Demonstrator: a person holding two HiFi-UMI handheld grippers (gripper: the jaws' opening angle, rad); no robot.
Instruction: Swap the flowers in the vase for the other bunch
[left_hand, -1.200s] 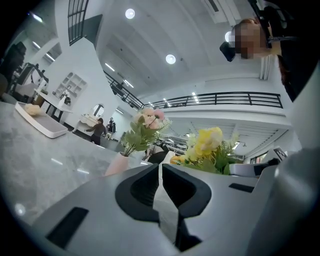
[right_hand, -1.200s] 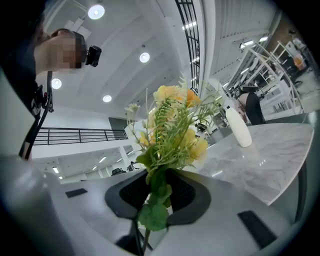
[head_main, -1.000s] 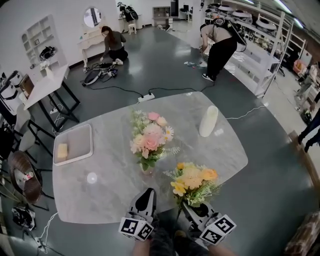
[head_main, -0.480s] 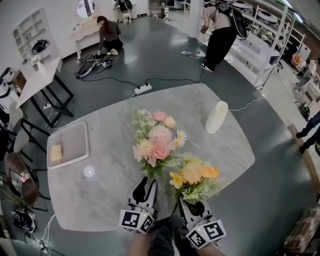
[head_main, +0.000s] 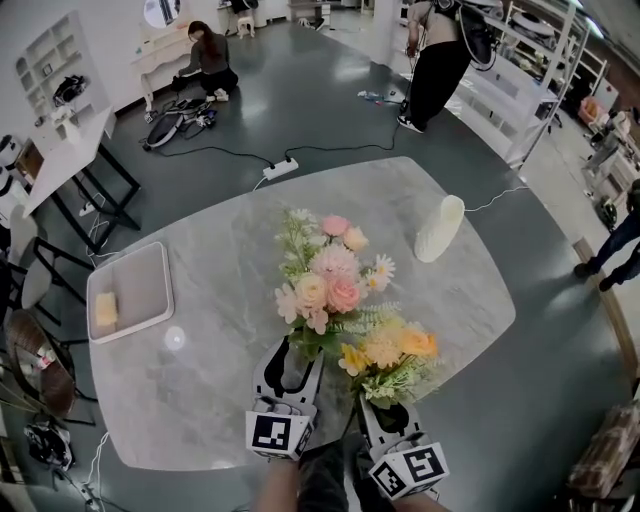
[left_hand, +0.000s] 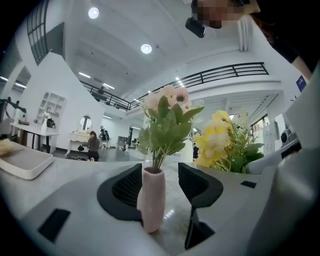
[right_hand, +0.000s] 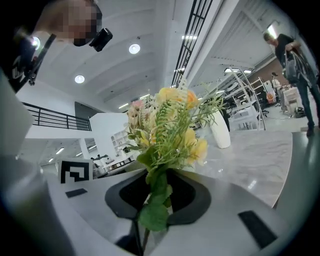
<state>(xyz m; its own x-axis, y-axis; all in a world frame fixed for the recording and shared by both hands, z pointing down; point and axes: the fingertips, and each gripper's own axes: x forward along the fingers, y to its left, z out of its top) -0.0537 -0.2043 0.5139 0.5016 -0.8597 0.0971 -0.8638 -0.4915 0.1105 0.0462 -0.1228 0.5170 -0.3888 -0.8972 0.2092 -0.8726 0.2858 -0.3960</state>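
A small pink vase (head_main: 293, 373) stands on the marble table (head_main: 220, 400) and holds a pink-and-cream bunch (head_main: 330, 280). My left gripper (head_main: 294, 352) reaches level around the vase, its jaws opening; in the left gripper view the vase (left_hand: 152, 200) stands between the fingers (left_hand: 197, 182), by the left one and apart from the right one. My right gripper (head_main: 385, 410) is shut on the green stems of a yellow-orange bunch (head_main: 390, 355), held upright just right of the vase. The right gripper view shows those stems (right_hand: 157, 187) pinched between the jaws.
A tall white vase (head_main: 440, 228) stands at the table's far right. A white tray (head_main: 130, 290) with a yellow sponge (head_main: 105, 310) lies at the left, a small round white thing (head_main: 175, 338) near it. People work on the floor beyond the table.
My left gripper moved forward to the vase and its jaws went from shut to open around it. The right gripper with the yellow bunch came down a little beside it.
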